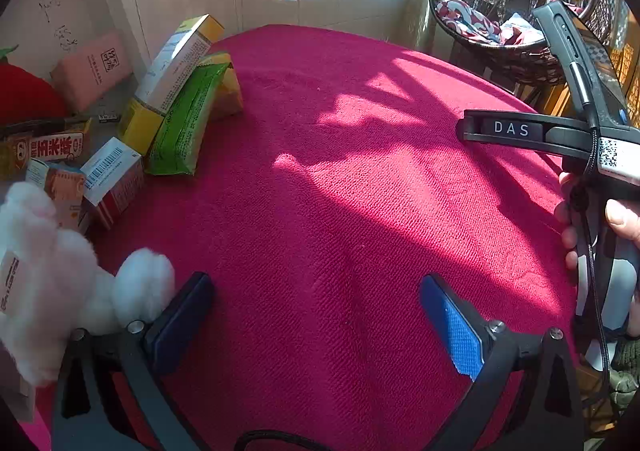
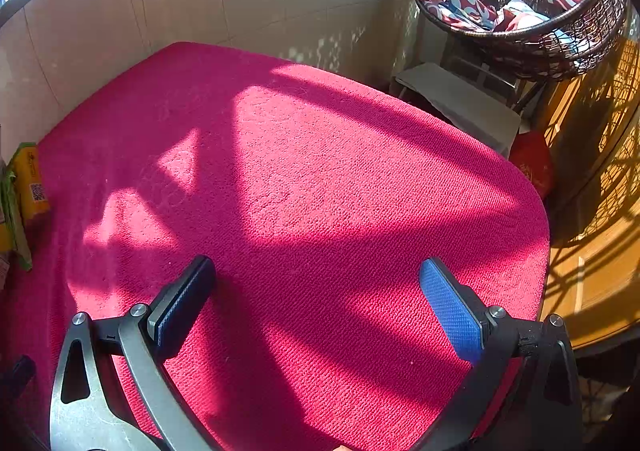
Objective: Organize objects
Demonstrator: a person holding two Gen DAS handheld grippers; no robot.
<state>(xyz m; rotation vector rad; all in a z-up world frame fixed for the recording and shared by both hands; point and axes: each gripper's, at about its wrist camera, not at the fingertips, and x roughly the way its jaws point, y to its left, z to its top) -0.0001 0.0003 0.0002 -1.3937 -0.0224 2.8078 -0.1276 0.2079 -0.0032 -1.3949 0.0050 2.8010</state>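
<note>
Both grippers spread wide and empty over the red cloth.
Left wrist view: left gripper fully apart above the red cloth, holding nothing; white plush toy just beside its left finger, touch unclear; green packet leans on a yellow-white box among cartons at the cloth's left edge. Right wrist view: right gripper fully apart, empty, over bare cloth; a yellow box at the cloth's left edge.
</note>
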